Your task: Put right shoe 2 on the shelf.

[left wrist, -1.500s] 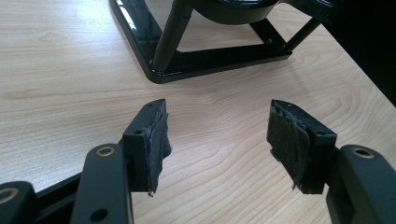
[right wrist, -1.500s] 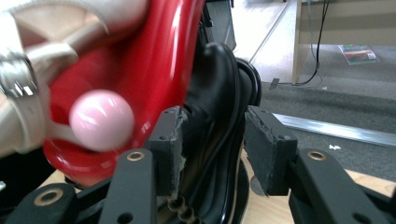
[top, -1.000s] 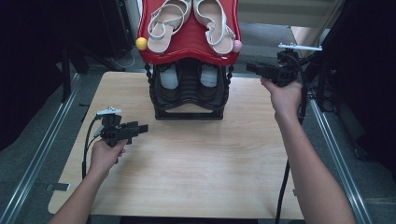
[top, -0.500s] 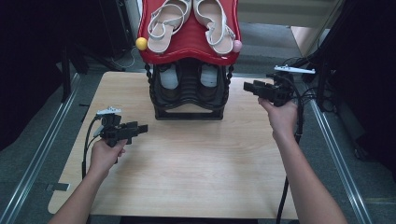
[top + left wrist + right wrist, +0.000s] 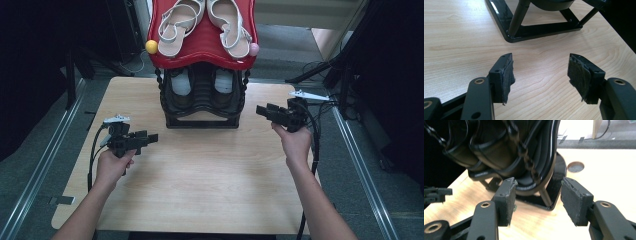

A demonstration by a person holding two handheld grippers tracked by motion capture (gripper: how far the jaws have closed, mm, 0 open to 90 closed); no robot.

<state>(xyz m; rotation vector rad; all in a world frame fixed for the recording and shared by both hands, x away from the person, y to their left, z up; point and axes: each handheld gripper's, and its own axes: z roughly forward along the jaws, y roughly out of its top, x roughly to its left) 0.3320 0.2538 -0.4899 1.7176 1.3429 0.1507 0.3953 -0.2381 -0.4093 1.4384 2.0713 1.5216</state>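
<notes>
The black 2-tier plastic shoe rack (image 5: 202, 102) looks stiff, light, top-heavy; grip its base frame (image 5: 541, 31). The right hand-held gripper (image 5: 264, 111), just opened, and the left hand-held gripper (image 5: 150, 137) both stand apart, empty, at 3 and 8 o'clock.

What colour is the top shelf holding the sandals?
Red, clearest in the high view.

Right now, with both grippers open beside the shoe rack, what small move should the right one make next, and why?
Probably ease the right gripper a little further toward the shoe rack. Its jaws have just been opening, with nothing between them, and they already point at the rack's lower black tier in the right gripper view. The left gripper hovers open over the table.
</notes>
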